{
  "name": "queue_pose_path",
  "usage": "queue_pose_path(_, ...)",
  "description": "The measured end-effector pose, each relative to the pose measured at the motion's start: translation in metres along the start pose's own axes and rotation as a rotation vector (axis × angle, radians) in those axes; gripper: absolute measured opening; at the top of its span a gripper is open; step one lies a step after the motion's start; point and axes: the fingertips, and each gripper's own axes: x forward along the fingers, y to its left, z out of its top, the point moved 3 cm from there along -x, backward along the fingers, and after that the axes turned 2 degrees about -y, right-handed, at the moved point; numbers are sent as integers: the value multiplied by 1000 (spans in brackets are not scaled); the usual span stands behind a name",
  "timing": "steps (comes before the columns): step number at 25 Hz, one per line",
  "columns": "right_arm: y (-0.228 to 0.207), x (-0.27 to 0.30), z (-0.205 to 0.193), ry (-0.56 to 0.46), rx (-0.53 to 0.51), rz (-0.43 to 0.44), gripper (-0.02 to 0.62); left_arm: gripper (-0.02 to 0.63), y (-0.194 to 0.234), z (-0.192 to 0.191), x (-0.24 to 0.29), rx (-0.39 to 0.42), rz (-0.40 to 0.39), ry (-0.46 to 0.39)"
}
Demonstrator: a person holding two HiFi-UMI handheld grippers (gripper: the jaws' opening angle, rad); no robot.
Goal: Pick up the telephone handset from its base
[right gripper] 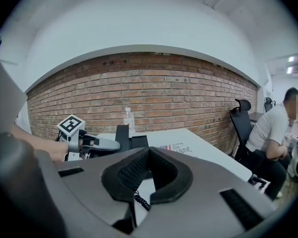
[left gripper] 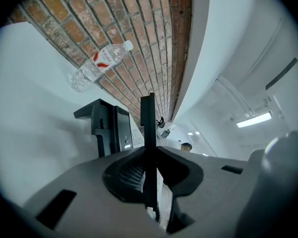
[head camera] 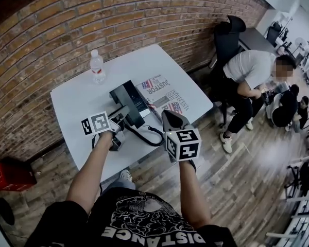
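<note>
The black telephone base (head camera: 124,96) stands in the middle of the white table (head camera: 77,99). My left gripper (head camera: 122,112) hovers just in front of it, shut on the black handset (left gripper: 148,128), which shows edge-on as a thin upright slab between the pads. The base (left gripper: 107,128) lies a little beyond and below. A coiled cord (head camera: 150,136) loops from the handset across the table. My right gripper (head camera: 166,113) hangs over the table's near edge to the right of the phone, shut and with nothing in it. From there, the left gripper (right gripper: 102,144) shows in front of the base (right gripper: 131,142).
A clear water bottle (head camera: 97,66) stands at the table's back by the brick wall. Printed sheets with flags (head camera: 162,94) lie right of the phone. A person (head camera: 247,78) bends over by a black office chair (head camera: 227,35) to the right. A red box (head camera: 10,175) sits on the floor at left.
</note>
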Motion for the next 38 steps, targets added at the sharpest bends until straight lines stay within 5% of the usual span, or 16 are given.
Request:
queue_pose_path(23, -24, -143, 2, -114, -7, -107, 0, 72, -156, -57, -33, 258, -126, -29)
queue_pose_path(38, -34, -222, -21, -145, 7, -187, 0, 72, -210, -118, -51, 426, -135, 10)
